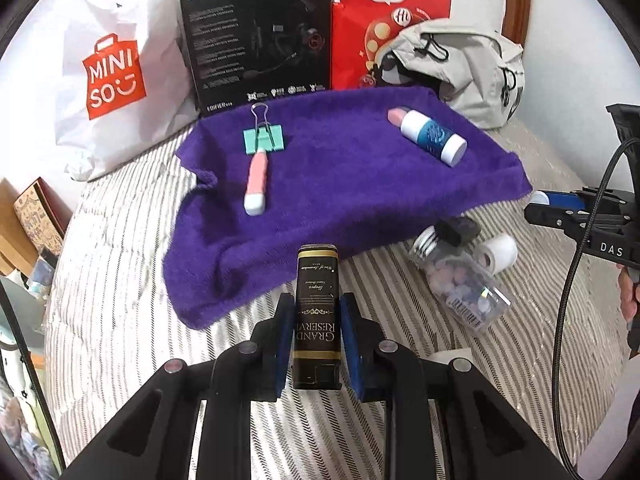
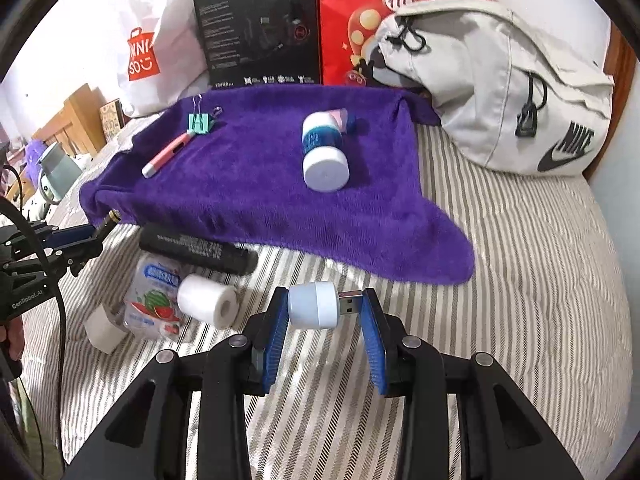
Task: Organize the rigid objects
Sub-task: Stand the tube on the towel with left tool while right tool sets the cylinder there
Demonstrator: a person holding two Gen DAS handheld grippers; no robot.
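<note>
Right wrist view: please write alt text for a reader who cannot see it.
The right gripper holds a small white USB light between its jaws, above a striped bedcover. Ahead, a purple towel carries a blue and white bottle, a pink pen and a green binder clip.

A plush, matt purple towel [image 1: 340, 184] is noted at frame centre, laid on ribbed striped bedding [image 1: 120, 280] of woven cloth. The black box [image 1: 317, 316] at lower centre is finished glossy, with gilt print. A clear plastic jar [image 1: 464, 280] is seen at right — smooth, shiny. At upper left, a binder clip [image 1: 264, 136] — matt mint body, wire handles.
</note>
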